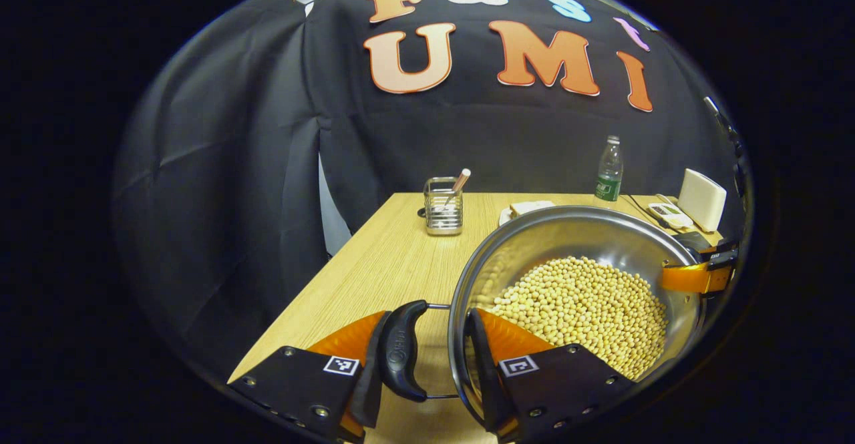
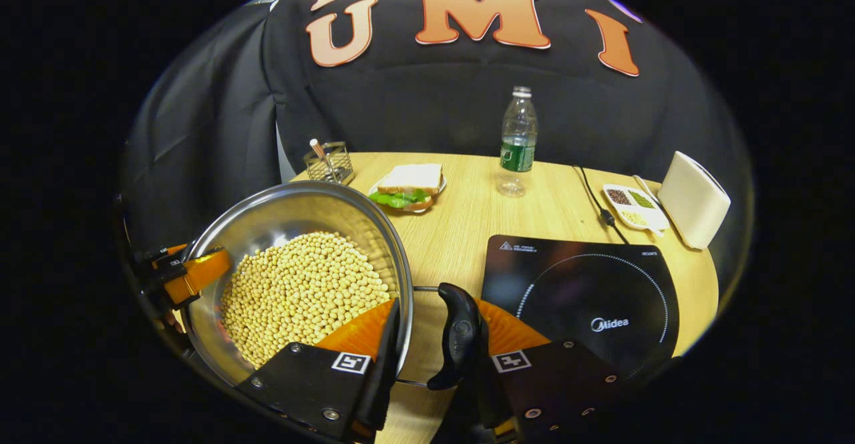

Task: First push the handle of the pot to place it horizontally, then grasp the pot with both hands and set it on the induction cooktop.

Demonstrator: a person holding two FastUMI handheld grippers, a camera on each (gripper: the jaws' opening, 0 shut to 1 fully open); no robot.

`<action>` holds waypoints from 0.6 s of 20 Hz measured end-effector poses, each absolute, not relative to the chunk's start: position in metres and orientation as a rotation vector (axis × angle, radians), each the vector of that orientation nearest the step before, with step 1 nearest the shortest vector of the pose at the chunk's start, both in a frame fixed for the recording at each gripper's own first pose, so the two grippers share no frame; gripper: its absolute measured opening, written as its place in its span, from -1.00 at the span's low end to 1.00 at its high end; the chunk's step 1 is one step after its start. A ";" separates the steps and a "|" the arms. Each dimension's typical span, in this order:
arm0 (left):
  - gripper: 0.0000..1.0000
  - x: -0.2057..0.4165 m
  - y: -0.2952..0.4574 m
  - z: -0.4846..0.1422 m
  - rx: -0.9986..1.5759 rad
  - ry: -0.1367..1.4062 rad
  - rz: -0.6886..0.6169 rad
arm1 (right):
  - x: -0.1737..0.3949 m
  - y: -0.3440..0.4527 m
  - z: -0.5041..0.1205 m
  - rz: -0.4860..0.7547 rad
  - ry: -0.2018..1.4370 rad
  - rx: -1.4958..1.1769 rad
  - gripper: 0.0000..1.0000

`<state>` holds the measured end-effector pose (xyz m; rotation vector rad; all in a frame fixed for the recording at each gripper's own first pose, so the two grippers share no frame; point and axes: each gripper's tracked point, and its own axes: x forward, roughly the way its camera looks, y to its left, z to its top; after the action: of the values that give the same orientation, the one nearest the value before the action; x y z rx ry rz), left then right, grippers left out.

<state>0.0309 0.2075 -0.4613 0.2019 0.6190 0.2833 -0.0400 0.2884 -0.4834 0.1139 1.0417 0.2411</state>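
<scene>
Pot of beans, above bench beside induction cooktop; left tool and right tool each clamped rim and handle.

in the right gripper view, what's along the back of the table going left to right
wire utensil holder → sandwich → water bottle → small divided dish → white box
</scene>
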 end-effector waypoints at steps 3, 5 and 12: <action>0.17 0.019 0.196 -0.428 0.211 0.597 0.263 | -0.039 0.270 -0.469 0.226 1.014 0.122 0.03; 0.17 0.012 0.195 -0.408 0.209 0.587 0.248 | -0.041 0.253 -0.462 0.210 0.999 0.123 0.03; 0.21 0.021 0.188 -0.372 0.227 0.565 0.170 | -0.050 0.185 -0.451 0.124 0.969 0.153 0.03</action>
<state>0.0208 0.1881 -0.3715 0.2266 0.5651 0.1700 -0.0505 0.1846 -0.4507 0.1532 0.9691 0.1239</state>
